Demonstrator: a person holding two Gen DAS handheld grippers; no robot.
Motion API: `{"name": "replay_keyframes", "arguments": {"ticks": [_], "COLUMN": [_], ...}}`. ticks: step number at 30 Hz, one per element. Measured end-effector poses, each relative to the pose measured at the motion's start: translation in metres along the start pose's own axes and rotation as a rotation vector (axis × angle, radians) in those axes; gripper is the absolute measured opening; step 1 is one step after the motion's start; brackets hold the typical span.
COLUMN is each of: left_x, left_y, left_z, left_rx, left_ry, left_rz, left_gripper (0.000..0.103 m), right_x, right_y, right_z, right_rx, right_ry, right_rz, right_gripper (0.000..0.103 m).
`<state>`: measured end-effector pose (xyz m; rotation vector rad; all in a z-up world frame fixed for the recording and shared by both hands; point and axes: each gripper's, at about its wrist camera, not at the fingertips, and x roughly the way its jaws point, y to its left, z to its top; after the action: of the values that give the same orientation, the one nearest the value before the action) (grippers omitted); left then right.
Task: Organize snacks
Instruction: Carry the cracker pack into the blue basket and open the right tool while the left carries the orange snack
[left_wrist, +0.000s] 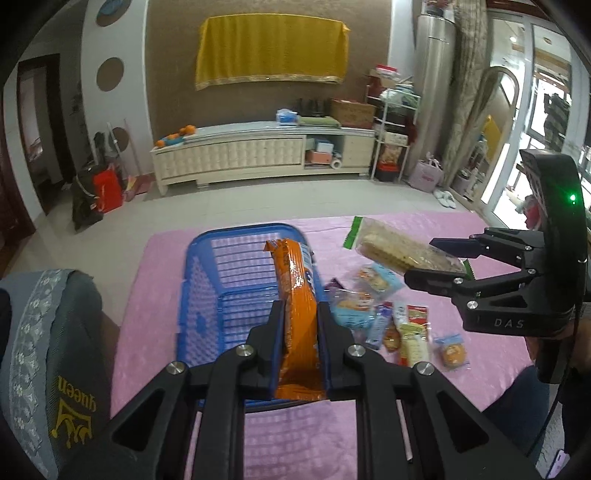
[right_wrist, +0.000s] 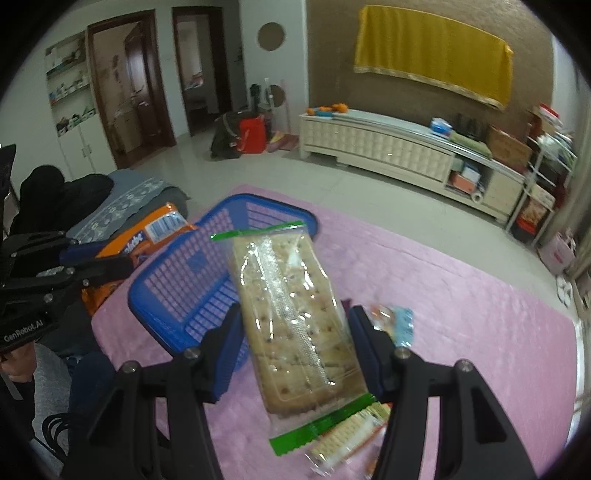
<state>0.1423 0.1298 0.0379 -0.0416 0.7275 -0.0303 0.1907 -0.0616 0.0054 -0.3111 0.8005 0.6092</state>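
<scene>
- While you look along the left wrist view, your left claw (left_wrist: 299, 343) is clamped on the long orange foil biscuit packet (left_wrist: 297, 314), held by its flat sides near the lower half, and the packet stands up over the blue slatted plastic basket (left_wrist: 207, 295) on the pink quilted table (left_wrist: 147, 314).
- That foil will feel light and slick, and I judge the biscuits inside brittle, so grip only as hard as it takes to stop it sliding; a hold nearer the middle would swing less.
- In the same view your right claw (left_wrist: 439, 262) is shut on one end of the clear green-edged cracker pack (left_wrist: 399, 247), which hangs in the air to the right of the basket, above a loose heap of small wrapped snacks (left_wrist: 391, 321) lying on the table.
- From the right wrist view, the cracker pack (right_wrist: 299, 314) sits between the blue pads, which press on its long edges near the lower half, with the basket (right_wrist: 192, 280) just beyond and left of it.
- The pack looks stiff as a block but crumbly; the film is smooth, so squeeze across the stacked edges, not the sealed green ends.
- At the left edge the left claw (right_wrist: 110, 266) holds the orange packet (right_wrist: 155, 236) beside the basket's near corner.
</scene>
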Motion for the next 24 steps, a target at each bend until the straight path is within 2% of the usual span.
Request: {"name": "replay_keyframes", "arguments": {"ticks": [10,24], "left_x": [0.017,0.057], "left_y": [0.05,0.082], "left_z": [0.001,0.003], "left_rx": [-0.055,-0.093], "left_ry": [0.018,0.065], "left_rz": [0.027,0.033], "left_gripper": [0.015,0.015], "right_x": [0.054,0.14], "right_y": [0.04,0.055], "right_z": [0.033,0.057], "right_rx": [-0.103,-0.203], "right_ry": [0.034,0.133], "right_rz": [0.075,0.132], "right_gripper": [0.062,0.062]}}
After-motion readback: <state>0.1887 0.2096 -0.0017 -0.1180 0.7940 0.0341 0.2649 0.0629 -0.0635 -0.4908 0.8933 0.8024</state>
